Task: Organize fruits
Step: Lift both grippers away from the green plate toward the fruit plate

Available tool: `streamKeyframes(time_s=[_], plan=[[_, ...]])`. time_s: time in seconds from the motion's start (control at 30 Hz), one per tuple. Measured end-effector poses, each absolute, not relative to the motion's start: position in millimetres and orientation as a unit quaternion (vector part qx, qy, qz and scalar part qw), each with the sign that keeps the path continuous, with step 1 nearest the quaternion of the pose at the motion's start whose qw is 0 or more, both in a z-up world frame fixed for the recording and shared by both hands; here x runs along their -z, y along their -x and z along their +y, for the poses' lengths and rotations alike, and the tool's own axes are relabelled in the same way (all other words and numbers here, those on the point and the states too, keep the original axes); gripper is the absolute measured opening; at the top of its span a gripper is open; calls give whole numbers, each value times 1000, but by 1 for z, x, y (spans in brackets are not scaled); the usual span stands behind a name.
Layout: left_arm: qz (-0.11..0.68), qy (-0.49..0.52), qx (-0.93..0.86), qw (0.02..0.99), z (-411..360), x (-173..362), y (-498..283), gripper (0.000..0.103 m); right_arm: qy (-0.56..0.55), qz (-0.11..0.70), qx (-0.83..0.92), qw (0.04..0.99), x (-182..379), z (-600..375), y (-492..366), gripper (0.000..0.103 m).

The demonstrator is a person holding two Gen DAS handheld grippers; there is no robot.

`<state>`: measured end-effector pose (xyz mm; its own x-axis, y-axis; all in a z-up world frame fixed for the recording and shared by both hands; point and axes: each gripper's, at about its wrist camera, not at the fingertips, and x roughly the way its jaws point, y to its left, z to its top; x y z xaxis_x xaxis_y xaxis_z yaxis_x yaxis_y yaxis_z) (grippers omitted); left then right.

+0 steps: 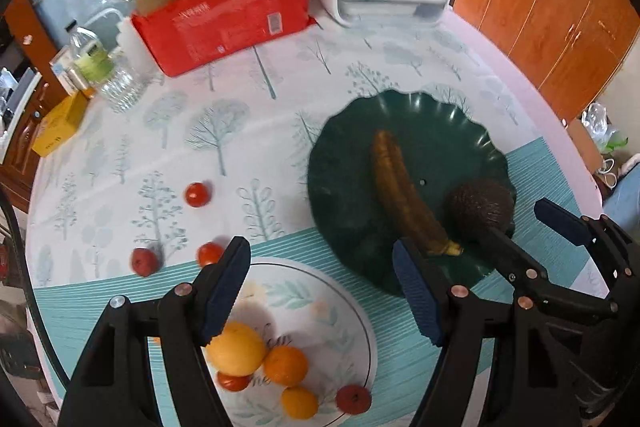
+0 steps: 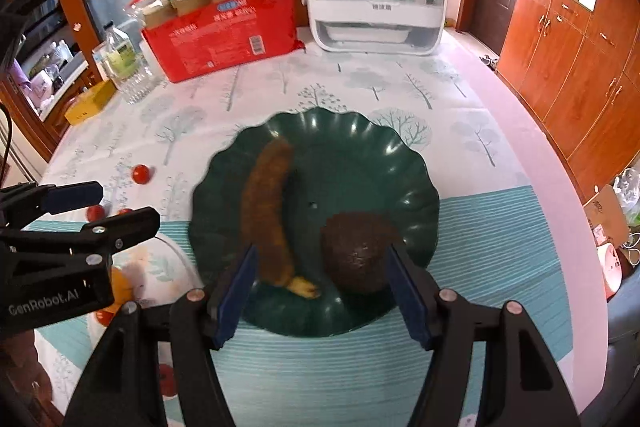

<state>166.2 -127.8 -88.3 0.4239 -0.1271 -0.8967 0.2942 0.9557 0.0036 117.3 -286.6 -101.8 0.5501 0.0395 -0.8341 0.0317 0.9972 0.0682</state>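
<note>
On the green plate (image 2: 400, 163) a brown banana (image 2: 268, 211) and dark avocado (image 2: 356, 251) are lying; your right hand-held gripper (image 2: 320, 291) is hanging wide above them, while your left hand-held gripper (image 1: 320, 291) is gaping empty over the white plate (image 1: 340, 307) of oranges (image 1: 285, 365).

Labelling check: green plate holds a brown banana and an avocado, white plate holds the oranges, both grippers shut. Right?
Not quite. Banana and avocado lie on the green plate, oranges on the white plate, but the left gripper and right gripper are open and empty in both wrist views.
</note>
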Motion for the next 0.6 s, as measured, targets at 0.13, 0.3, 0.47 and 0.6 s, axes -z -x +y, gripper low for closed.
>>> streamKeyframes(time_s=[0.13, 0.3, 0.47, 0.6], plan=[[493, -66, 125, 858, -108, 60, -148, 72, -36, 464, -9, 885, 82, -276, -106, 66], [465, -74, 111, 875, -81, 29, -124, 72, -37, 449, -30, 892, 56, -260, -88, 66], [465, -72, 96, 877, -47, 10, -105, 72, -26, 437, -56, 897, 36, -239, -72, 66], [468, -69, 87, 876, -18, 0, -93, 83, -16, 437, -78, 896, 30, -222, -63, 66]])
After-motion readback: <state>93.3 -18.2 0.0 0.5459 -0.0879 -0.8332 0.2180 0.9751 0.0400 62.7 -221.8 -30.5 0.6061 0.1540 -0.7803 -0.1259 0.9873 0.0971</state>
